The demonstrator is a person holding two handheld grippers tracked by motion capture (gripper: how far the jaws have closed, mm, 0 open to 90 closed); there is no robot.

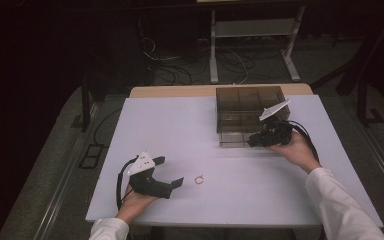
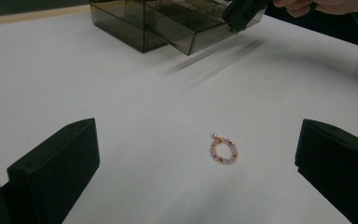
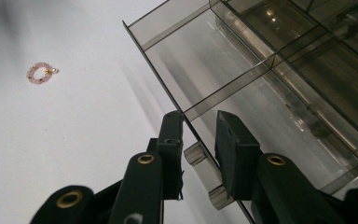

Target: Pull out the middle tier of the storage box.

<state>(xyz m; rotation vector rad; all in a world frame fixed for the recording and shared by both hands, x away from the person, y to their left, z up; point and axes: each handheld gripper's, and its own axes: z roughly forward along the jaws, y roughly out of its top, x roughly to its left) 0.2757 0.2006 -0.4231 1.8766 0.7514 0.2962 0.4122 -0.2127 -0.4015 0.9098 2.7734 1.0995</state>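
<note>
Jaws of the left gripper [image 1: 169, 176] stand spread wide and hold nothing; it rests low at the near left of the white table [image 1: 180, 125], aimed across at the bracelet. In the left gripper view the two black jaws frame that bracelet from either side, well apart from it. One small bracelet of pink beads [image 2: 223, 150] with gold spacers lies flat on the bare table, near the front edge and between the two hands; it also appears far off in the right gripper view [image 3: 41, 72].

Farther right stands one smoked, see-through organizer box [image 1: 250, 107] with several compartments, at the far right of the table. Its bottom drawer [image 3: 223, 93] is drawn partly out toward the person. The right gripper [image 3: 199, 140] has its jaws nearly pressed together, pinching the drawer's front wall, one jaw outside and one inside, just above a small metal handle [image 3: 196, 154].

Judging by this, the step in hand is opening the drawer, and it looks largely done. Next, the left gripper would need to go forward and down over the bracelet and close gently on the beads, while the right keeps the drawer steady.

Count: two grippers, one bracelet, one box, one open drawer.
</note>
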